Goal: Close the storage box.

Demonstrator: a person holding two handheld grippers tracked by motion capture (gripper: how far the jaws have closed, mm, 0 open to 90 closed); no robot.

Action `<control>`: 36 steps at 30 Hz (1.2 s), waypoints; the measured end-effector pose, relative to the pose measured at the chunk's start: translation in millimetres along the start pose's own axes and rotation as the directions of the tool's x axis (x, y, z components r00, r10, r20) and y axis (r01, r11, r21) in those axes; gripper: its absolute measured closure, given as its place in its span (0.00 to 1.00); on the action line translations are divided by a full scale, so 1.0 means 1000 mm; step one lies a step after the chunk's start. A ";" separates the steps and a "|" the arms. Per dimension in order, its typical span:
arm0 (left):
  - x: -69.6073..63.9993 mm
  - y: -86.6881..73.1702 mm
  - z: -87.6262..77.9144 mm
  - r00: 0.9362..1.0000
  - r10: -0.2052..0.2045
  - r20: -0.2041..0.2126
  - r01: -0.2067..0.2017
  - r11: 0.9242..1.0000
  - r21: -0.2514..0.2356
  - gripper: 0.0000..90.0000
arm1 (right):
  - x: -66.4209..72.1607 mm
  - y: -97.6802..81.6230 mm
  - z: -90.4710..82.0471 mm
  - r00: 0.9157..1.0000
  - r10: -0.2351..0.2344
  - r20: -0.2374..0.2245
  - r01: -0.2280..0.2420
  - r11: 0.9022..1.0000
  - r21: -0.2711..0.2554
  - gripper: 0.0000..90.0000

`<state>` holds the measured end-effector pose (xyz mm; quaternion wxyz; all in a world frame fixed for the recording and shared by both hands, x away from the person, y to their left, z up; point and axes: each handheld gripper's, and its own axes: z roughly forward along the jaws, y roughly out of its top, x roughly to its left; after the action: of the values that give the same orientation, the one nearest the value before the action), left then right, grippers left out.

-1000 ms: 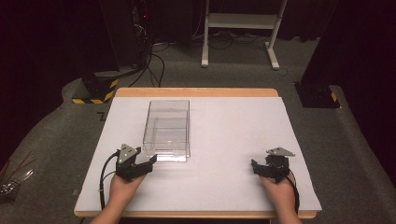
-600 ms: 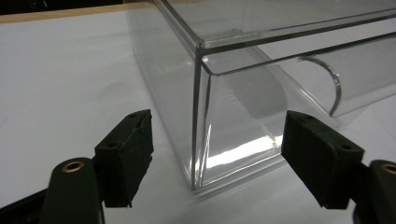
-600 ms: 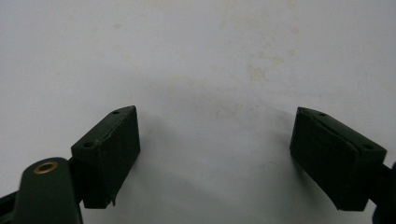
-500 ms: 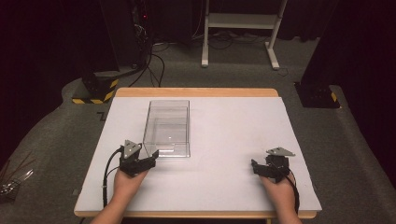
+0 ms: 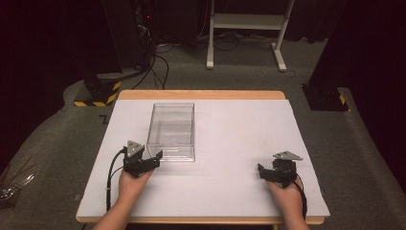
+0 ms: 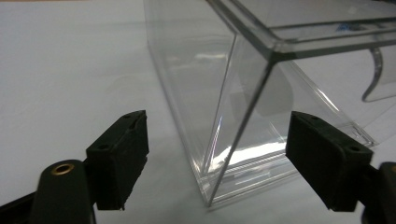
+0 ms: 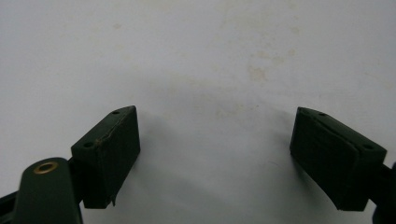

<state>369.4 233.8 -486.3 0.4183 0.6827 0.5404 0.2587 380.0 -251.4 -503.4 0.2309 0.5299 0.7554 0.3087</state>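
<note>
Since the earlier frames the left gripper (image 5: 154, 160) has drawn slightly back from the near left corner of the clear plastic box (image 5: 172, 132), its jaws having just been opening; they stand apart with that corner (image 6: 233, 140) between them, untouched. On the white desk (image 5: 230, 134) the box sits left of centre, toward the far edge. Right gripper (image 5: 266, 173), jaws apart over bare desk (image 7: 196, 56), waits near the right edge. No grip is made yet, so the work looks barely begun.
</note>
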 end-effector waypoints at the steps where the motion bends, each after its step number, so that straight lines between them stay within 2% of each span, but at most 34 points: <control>1: 0.000 0.000 0.002 1.000 -0.005 -0.003 0.005 1.000 0.001 0.26 | 0.000 0.000 0.000 1.000 0.000 -0.001 0.000 1.000 0.001 0.18; 10: -0.003 -0.001 0.010 1.000 -0.006 0.007 0.006 1.000 0.018 0.28 | 0.000 0.000 0.000 1.000 0.000 0.000 0.000 1.000 0.000 0.18; 15: -0.005 -0.001 0.009 1.000 -0.008 0.018 0.007 1.000 0.021 0.30 | 0.000 0.000 0.000 1.000 -0.003 -0.001 0.003 1.000 -0.001 0.18; 22: -0.008 -0.003 -0.002 0.999 0.031 0.044 -0.032 0.999 0.028 0.27 | 0.000 0.000 0.000 1.000 -0.003 0.000 0.003 1.000 -0.001 0.18; 27: -0.005 -0.009 -0.012 0.997 0.026 0.069 -0.029 0.999 0.034 0.27 | 0.000 0.000 0.000 1.000 0.000 0.000 0.000 1.000 0.000 0.18; 31: 0.000 -0.014 -0.021 0.996 0.044 0.082 -0.048 0.998 0.045 0.28 | 0.000 0.000 0.000 1.000 0.000 -0.001 0.000 1.000 0.001 0.18; 36: 0.014 -0.020 -0.033 0.995 0.051 0.090 -0.058 0.996 0.067 0.28 | 0.000 0.000 0.000 1.000 0.000 0.000 0.000 1.000 0.001 0.18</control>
<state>336.5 258.0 -487.7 0.4104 0.7221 0.5113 0.2206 379.9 -251.4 -503.3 0.2306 0.5298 0.7557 0.3084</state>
